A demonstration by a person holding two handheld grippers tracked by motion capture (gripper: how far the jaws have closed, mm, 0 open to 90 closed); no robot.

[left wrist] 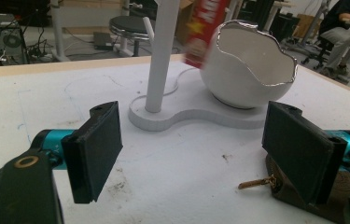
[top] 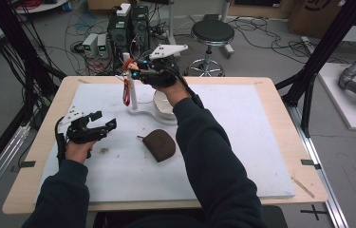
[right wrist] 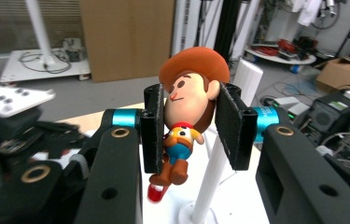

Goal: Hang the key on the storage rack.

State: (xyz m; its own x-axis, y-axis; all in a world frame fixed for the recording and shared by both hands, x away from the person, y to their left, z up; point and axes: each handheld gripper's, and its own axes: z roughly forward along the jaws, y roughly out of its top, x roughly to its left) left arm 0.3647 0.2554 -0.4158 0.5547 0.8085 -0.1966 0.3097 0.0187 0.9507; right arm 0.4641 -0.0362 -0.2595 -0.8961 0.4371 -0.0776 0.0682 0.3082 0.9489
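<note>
My right gripper (right wrist: 191, 123) is shut on the head of a small cowboy figure (right wrist: 192, 100) with an orange hat. In the high view that gripper (top: 133, 72) holds the figure (top: 127, 61) up at the top of a white post (top: 132, 95), and a red strap (top: 126, 92) hangs beneath it. The post rises from a flat white base (top: 142, 115) that also carries a white bowl (top: 163, 108), partly hidden behind the right hand. My left gripper (top: 100, 122) hovers low at the left, open and holding nothing. Its own view shows the jaws wide apart (left wrist: 196, 144), facing the post (left wrist: 163, 51) and the jagged-rimmed bowl (left wrist: 252, 65).
A brown zip pouch (top: 159, 145) lies on the white mat (top: 242, 142) between my arms; it is close by the left gripper's right jaw (left wrist: 284, 189). A stool (top: 212, 35), computer towers (top: 128, 28) and cables stand beyond the table's far edge.
</note>
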